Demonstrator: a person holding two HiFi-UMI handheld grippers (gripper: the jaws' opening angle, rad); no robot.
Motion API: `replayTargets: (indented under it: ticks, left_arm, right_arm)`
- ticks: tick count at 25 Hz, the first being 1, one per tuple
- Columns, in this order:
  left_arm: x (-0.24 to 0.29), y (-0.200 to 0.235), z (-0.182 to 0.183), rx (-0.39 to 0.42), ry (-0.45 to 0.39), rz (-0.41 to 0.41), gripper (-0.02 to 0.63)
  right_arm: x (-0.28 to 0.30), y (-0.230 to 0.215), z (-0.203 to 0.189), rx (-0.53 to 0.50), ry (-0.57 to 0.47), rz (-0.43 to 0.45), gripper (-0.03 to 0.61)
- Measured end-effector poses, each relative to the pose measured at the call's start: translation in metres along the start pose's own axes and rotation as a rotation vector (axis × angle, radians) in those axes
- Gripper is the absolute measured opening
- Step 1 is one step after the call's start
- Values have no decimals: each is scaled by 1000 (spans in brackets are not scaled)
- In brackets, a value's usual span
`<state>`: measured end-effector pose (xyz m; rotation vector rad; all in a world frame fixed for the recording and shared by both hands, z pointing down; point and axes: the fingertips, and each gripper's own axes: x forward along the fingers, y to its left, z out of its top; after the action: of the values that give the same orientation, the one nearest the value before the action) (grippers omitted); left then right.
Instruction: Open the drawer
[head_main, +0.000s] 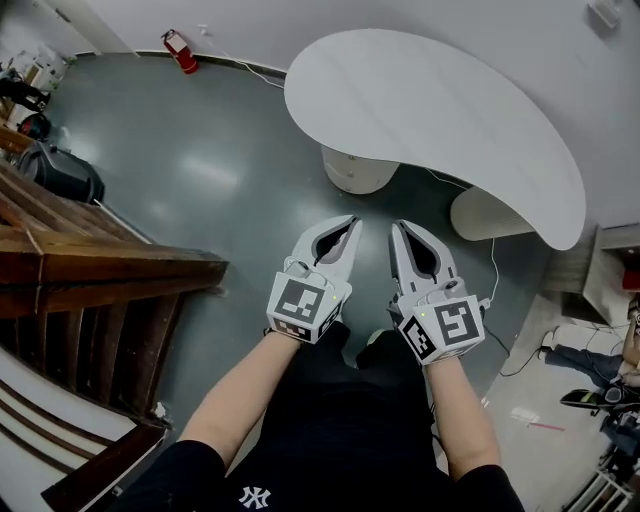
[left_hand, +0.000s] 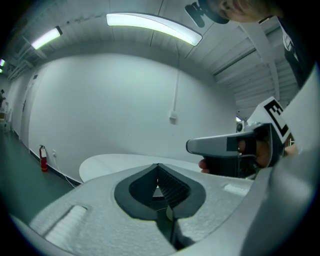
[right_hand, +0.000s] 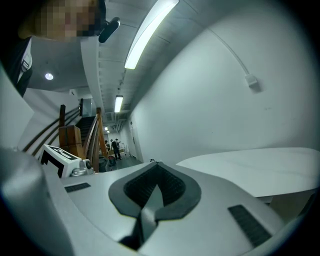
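Observation:
No drawer shows in any view. In the head view both grippers are held side by side in front of the person, over the dark floor and just short of a white curved table (head_main: 430, 110). The left gripper (head_main: 352, 222) is shut, its tips meeting with nothing between them; in its own view the left gripper (left_hand: 158, 165) points at the table top (left_hand: 115, 162). The right gripper (head_main: 396, 228) is shut and empty too, and in its own view the right gripper (right_hand: 156, 163) faces the table edge (right_hand: 260, 167) and a white wall.
The table stands on two round white pedestals (head_main: 358, 172) (head_main: 490, 215). A wooden staircase (head_main: 90, 270) fills the left side. A red fire extinguisher (head_main: 181, 52) stands by the far wall. Cables and gear (head_main: 590, 370) lie on the floor at right.

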<state>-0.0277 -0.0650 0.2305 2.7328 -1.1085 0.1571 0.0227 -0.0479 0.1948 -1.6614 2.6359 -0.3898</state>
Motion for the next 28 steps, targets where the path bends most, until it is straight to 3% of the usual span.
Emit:
replayTargets:
  ticks: [5,16,23,28]
  left_arm:
    - [44,29,-39,-3,9,10,9]
    - [155,111,-185,-30,84,103,9]
    - [204,155,-270,-22,94,148,11]
    - [225,187,-310,-32,95,174,17]
  right_arm:
    - [37,-25,-31,-6,13,-4,14]
    - [135,-111,-169,32,79,16,14]
    - [176,-152,-252,39,94,-23,14]
    - [193,-160,-284,45,96,-26,14]
